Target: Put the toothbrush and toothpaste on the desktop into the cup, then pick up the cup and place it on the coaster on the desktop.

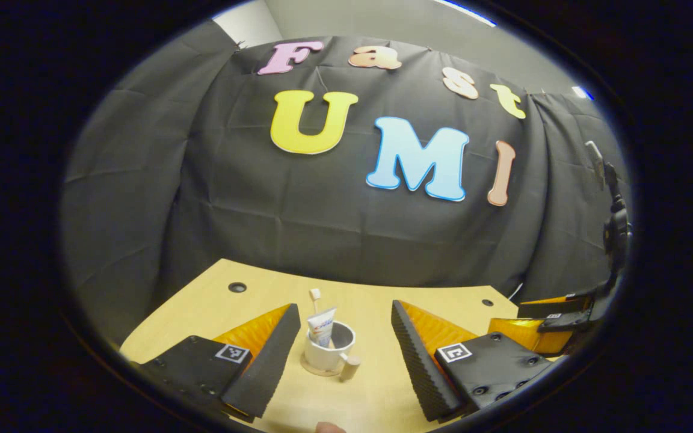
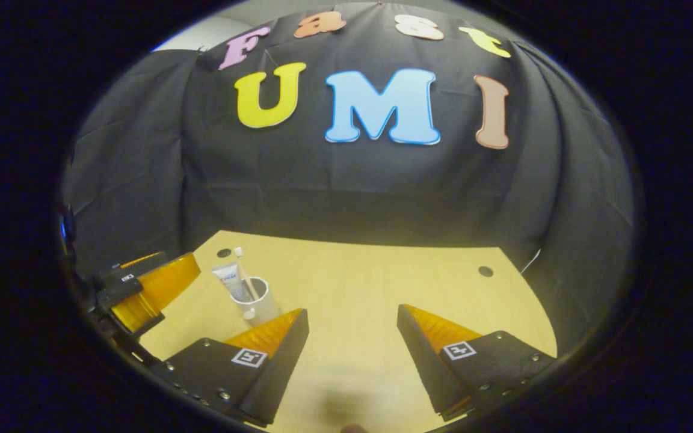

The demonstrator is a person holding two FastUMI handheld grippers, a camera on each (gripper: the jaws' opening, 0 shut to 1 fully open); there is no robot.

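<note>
Now one cup (image 1: 328, 350) on one coaster (image 1: 313, 368) holds one toothbrush (image 1: 315, 299) and one toothpaste (image 1: 321, 326); both grippers released.

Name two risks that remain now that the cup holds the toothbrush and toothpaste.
1. The cup sits on the coaster between the open left tongs; a careless pull-back could clip its handle.
2. The toothbrush and toothpaste lean above the rim, so a knock might tip them out.
</note>
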